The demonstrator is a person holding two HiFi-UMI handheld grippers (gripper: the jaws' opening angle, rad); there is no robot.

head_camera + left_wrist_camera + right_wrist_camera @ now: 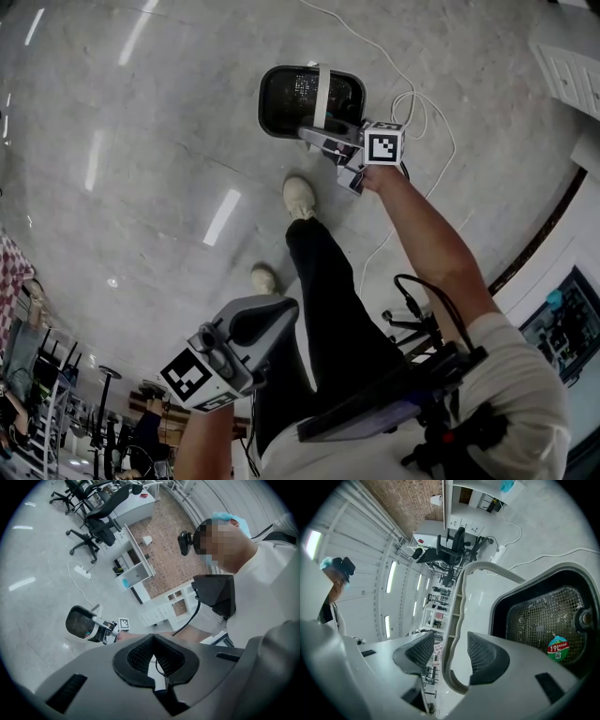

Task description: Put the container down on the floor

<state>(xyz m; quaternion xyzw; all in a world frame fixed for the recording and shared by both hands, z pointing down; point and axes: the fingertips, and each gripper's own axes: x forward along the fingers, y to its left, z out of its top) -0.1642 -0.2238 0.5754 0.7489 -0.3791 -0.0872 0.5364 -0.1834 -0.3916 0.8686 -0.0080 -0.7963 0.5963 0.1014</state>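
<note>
Two tongs, nothing gripped: right gripper [451, 651] spread loose around the handle [459, 588], left gripper [154, 656] closed empty. Container [266, 98], top centre, looks grounded; jaws should be backed straight off.

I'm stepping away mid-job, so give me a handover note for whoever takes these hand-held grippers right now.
Left hand-held gripper: shut, empty, low by the person's side.
Right hand-held gripper: jaws apart on either side of the handle, pads not pressing on it.
Container: looks to be resting on the floor, just ahead of the person's shoe.
Done: container down, grip let go.
Left: draw the right hand-held gripper clear of the handle.
</note>
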